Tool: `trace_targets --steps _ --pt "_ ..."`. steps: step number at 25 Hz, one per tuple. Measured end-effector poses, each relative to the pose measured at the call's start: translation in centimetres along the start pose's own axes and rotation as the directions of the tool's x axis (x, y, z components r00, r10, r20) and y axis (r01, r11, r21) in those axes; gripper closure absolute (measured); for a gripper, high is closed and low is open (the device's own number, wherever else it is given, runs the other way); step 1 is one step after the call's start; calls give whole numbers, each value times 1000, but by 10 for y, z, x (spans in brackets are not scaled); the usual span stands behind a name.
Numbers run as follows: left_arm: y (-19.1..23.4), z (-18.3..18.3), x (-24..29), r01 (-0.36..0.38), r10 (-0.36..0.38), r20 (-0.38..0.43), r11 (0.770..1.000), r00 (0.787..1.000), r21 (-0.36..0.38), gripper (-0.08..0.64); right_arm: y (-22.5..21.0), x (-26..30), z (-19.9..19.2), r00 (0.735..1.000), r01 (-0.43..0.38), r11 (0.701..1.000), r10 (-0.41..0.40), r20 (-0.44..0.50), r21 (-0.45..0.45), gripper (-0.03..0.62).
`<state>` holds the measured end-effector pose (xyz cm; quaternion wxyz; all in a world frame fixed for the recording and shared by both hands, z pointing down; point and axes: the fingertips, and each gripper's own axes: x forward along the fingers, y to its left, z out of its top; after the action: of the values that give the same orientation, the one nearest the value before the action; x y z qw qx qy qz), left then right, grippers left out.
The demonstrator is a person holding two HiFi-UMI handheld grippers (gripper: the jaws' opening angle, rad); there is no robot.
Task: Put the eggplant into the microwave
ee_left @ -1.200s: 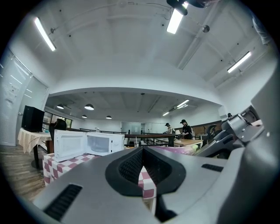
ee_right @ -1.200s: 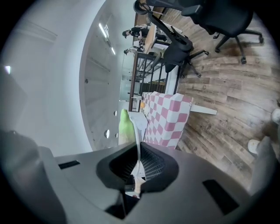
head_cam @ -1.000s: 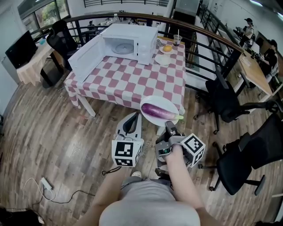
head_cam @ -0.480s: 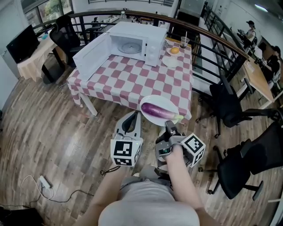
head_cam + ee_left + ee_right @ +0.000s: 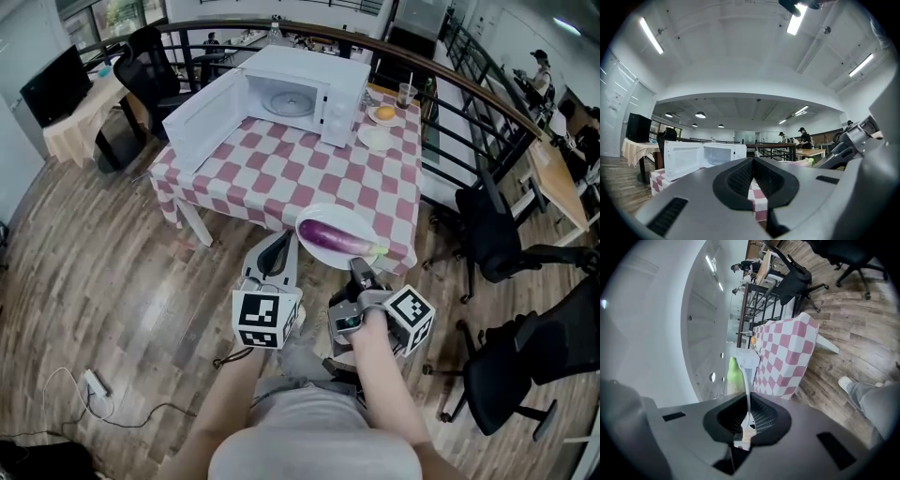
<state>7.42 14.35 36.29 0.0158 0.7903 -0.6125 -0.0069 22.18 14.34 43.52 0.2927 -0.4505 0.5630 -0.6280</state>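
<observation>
While both forearms stretch forward side by side, the right gripper (image 5: 358, 269) keeps its jaws clenched on the rim of a white plate (image 5: 339, 216). The purple eggplant (image 5: 334, 236) lies on this plate, at 12 o'clock from the hand. The left gripper (image 5: 277, 255) points level, its jaws pressed together on nothing. At 11 o'clock, far on the checkered counter (image 5: 309, 169), the microwave (image 5: 314, 80) stands with its door (image 5: 202, 117) open. Office chairs (image 5: 497, 234) stand at 3 o'clock.
</observation>
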Motion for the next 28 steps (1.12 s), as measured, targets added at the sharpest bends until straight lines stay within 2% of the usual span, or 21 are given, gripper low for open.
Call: trace_targets --steps 12,28 --pt "47 -4 53 -26 26 -20 1000 999 1 557 10 68 2 1000 19 1000 -19 -21 -8 554" --pt "120 -5 155 -37 36 -42 999 998 -21 557 37 188 13 998 36 999 -36 -44 -15 554"
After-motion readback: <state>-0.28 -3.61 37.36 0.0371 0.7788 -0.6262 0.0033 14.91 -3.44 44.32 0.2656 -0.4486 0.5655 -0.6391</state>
